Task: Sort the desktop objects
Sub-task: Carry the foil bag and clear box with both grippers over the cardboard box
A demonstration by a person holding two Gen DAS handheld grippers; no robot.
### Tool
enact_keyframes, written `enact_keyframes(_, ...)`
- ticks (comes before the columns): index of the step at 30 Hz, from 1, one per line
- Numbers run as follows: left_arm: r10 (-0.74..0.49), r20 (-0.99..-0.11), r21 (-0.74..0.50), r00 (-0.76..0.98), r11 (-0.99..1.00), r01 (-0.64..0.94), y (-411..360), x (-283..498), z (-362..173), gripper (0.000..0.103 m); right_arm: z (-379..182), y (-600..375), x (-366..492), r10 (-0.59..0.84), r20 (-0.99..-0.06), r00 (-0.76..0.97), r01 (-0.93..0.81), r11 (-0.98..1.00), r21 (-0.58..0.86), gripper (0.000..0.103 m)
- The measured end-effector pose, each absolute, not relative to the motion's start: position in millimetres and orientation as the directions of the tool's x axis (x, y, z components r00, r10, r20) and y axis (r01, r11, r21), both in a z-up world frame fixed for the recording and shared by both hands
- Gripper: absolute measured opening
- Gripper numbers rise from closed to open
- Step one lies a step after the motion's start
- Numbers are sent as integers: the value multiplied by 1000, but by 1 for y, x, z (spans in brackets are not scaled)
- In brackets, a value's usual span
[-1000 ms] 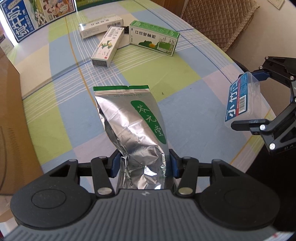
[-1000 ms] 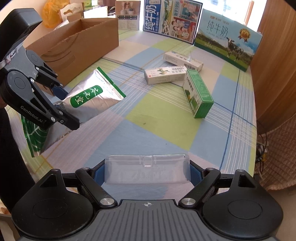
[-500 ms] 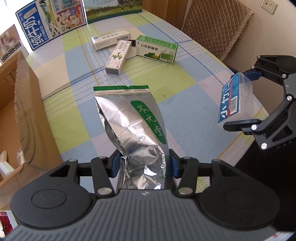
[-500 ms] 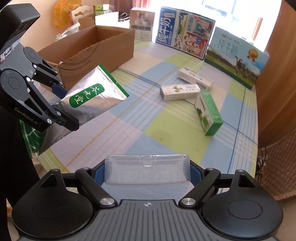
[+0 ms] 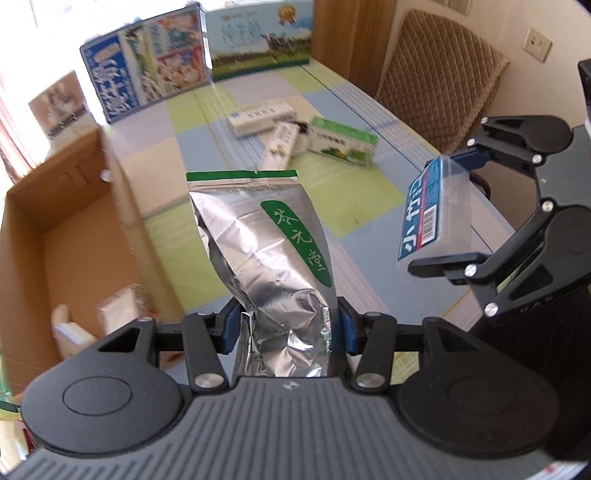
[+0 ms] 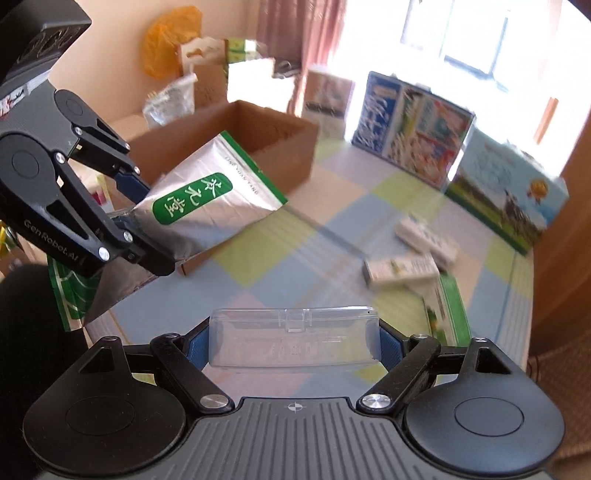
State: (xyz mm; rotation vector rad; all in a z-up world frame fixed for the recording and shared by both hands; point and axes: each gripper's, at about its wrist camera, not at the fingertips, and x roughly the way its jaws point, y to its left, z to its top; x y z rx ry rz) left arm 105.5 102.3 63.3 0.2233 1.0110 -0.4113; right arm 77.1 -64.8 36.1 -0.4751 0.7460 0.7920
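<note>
Both grippers tilted down | left gripper (image 5: 288,325) clamps foil pouch (image 5: 266,236) | right gripper (image 6: 293,341) clamps clear case (image 6: 293,338)

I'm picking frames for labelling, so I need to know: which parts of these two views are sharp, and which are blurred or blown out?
Left wrist view: the foil pouch and clear plastic case are sharp; the cardboard box and milk cartons smear. Right wrist view: the case is crisp, the small boxes on the table blur, and the window washes out white.
</note>
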Motion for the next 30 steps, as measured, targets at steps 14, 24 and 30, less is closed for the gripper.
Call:
enact_keyframes(14,-96,-828,72,552,959,274,211,125,114,46,83,43,89,581,-690,432,-852,514,-100,83)
enact_keyframes(24,-54,-835,64,547,979,195,279,149,113,46,79,113,109,602,-700,385,-888,448,-103,83)
enact_keyframes(30,-56,-836,50,546,983,176,302,168,108,46,66,143,121,596,-714,368,-903,413,-121,83)
